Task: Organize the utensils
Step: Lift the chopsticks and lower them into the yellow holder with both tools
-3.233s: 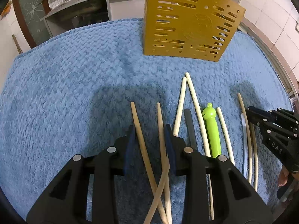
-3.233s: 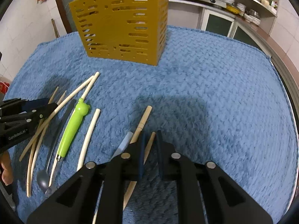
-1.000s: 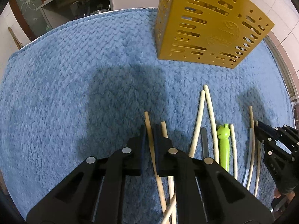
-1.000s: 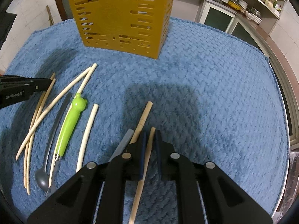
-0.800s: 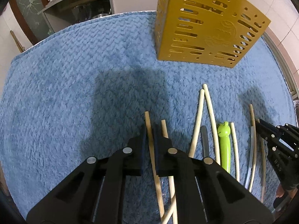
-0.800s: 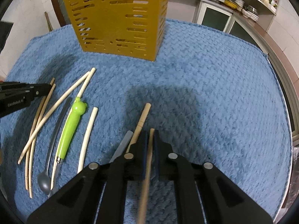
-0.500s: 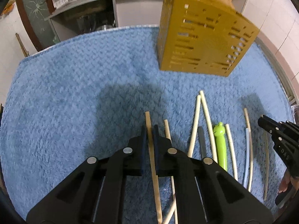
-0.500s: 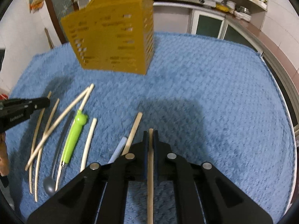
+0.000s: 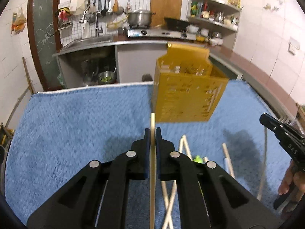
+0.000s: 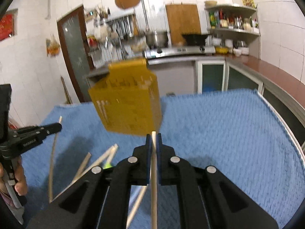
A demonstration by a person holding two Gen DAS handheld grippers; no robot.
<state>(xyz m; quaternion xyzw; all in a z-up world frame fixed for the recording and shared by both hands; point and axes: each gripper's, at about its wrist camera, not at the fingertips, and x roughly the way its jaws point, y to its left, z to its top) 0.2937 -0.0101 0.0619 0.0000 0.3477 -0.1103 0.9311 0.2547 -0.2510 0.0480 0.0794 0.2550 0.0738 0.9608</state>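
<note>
I am clamping a chopstick in my left gripper, its pads pressed together on the pale stick. The tip is poking out just past the pads, toward the yellow caddy; the lower end is running off the bottom of the left view. My right gripper is pinching a second chopstick the same way, tip showing just above the pads, tail cut off by the frame.

The caddy is standing upright on the blue mat, ahead of both grippers. Motion is blurring its slotted walls in both views, and I cannot tell what is sitting inside it.

More loose sticks are lying on the mat between my two grippers, mostly hidden behind my own black fingers in the left view. A green handle is peeking out just beside them, only its top showing. In the right view the same heap is appearing as crossed pale sticks to the left of my fingers, with a sliver of green.

At the right edge of the left view my right gripper is showing side-on, with fingers of my hand half cut off below it. A kitchen counter is standing behind the mat.
</note>
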